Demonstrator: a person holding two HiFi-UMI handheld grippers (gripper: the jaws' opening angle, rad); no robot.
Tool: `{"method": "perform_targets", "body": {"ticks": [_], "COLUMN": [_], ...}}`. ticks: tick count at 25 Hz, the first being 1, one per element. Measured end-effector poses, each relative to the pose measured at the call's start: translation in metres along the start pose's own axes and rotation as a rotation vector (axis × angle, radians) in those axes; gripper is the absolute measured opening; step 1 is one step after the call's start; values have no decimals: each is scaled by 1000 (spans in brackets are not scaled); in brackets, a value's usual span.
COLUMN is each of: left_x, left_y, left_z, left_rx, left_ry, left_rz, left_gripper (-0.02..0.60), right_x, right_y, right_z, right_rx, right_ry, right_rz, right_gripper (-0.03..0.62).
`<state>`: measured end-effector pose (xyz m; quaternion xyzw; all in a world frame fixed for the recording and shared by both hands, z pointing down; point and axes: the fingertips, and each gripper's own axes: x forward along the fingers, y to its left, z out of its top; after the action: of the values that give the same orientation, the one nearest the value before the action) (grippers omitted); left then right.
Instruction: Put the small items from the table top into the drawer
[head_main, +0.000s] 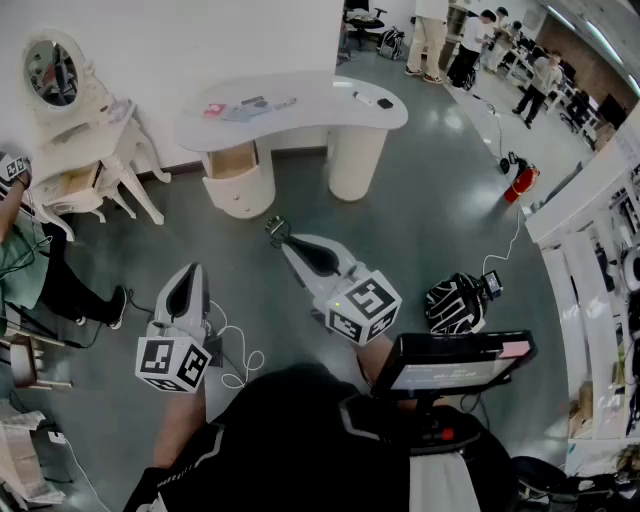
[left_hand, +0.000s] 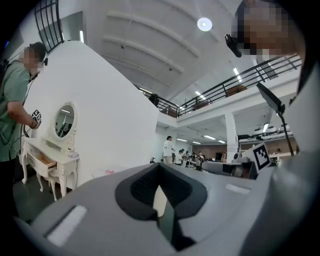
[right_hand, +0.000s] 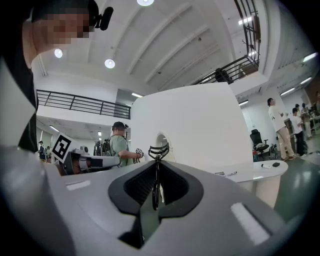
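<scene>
My right gripper (head_main: 283, 238) (right_hand: 155, 202) is shut on a black eyelash curler (head_main: 276, 229) (right_hand: 158, 150), which sticks up out of the closed jaws. My left gripper (head_main: 186, 284) (left_hand: 160, 189) is held beside it over the grey floor, its jaws together and nothing between them. Well ahead of both stands the white curved table (head_main: 330, 112). On its top lie a pink item (head_main: 215, 110), some flat items (head_main: 256, 103), a white item (head_main: 362, 98) and a black one (head_main: 385, 103). Under the table's left end a drawer (head_main: 232, 160) stands open.
A white vanity with an oval mirror (head_main: 55, 72) stands at the left, a person in green (head_main: 22, 262) beside it. A red fire extinguisher (head_main: 522, 184) and a black glove-like thing (head_main: 455, 303) lie on the floor at right. Cables trail near my feet (head_main: 240, 365). People stand at the back right.
</scene>
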<state>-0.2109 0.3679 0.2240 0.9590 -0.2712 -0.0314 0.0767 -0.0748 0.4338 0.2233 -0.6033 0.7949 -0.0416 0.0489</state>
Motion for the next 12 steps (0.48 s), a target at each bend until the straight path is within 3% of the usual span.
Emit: {"method": "perform_targets", "body": {"ticks": [12], "left_x": [-5], "left_y": [5], "left_z": [-5], "left_rx": [16], "left_ry": [3], "left_rz": [-4], "left_gripper": [0], "right_x": [2], "right_y": [7], "right_z": [-2], "right_rx": [20], "right_ry": [-10], "right_rz": [5], "right_gripper": [26]}}
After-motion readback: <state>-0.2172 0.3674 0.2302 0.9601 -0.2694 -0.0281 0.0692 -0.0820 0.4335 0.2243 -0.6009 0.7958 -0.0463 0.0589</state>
